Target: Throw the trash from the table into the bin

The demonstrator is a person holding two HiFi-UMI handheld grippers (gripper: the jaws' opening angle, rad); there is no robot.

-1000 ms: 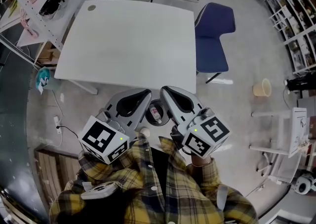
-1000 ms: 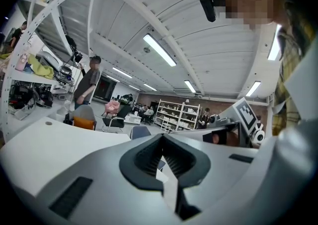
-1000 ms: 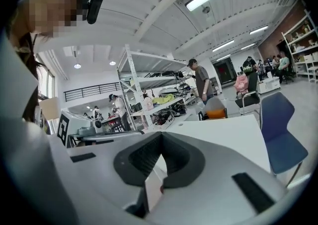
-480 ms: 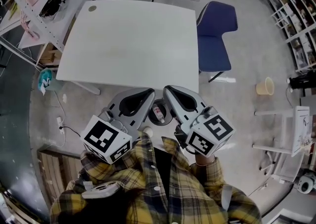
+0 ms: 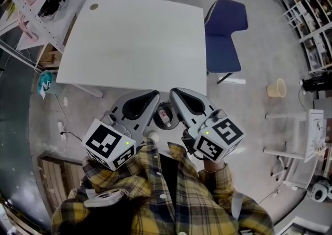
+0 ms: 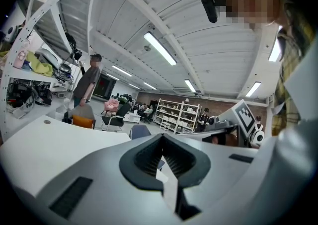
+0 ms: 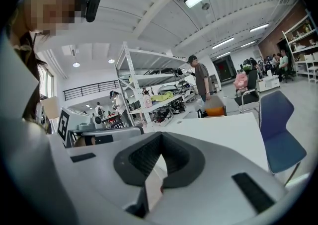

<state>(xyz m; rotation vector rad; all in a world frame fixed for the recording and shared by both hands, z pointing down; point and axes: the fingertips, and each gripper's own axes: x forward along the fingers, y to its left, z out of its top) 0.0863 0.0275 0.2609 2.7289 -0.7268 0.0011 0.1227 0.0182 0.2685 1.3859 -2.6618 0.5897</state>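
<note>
**A:** Where is the trash [image 5: 163, 118]?

**B:** Inside the bin [image 5: 166, 126]. It is a small pale piece with a reddish mark, lying within the round dark rim. It is too small to tell what it is.

**A:** And the bin itself?

**B:** It stands on the floor [image 5: 249, 125], just in front of the person and just short of the near edge of the counter [image 5: 135, 42].

**A:** How are the hands held?

**B:** Both are drawn in close to the plaid shirt [image 5: 155, 197], above the bin. The left gripper [image 5: 154, 95] is on the bin's left and the right gripper [image 5: 174, 93] on its right. Both point away from the body toward the counter. Their tips lean in toward each other, so from the head view the bin shows in the gap between them. Each marker cube, the left [image 5: 110, 146] and the right [image 5: 220, 139], sits on the near side of the bin, against the shirt.

**A:** And the jaws?

**B:** Pressed together on both grippers. In each gripper view the dark ribbed pads meet at the tips.

**A:** What lies further out?

**B:** The white counter stretches away beyond the bin. A blue chair [image 5: 224, 37] stands beyond the bin and to its right, at the counter's right edge. A pale bucket [image 5: 277, 88] sits on the floor well off to the bin's right.
</note>
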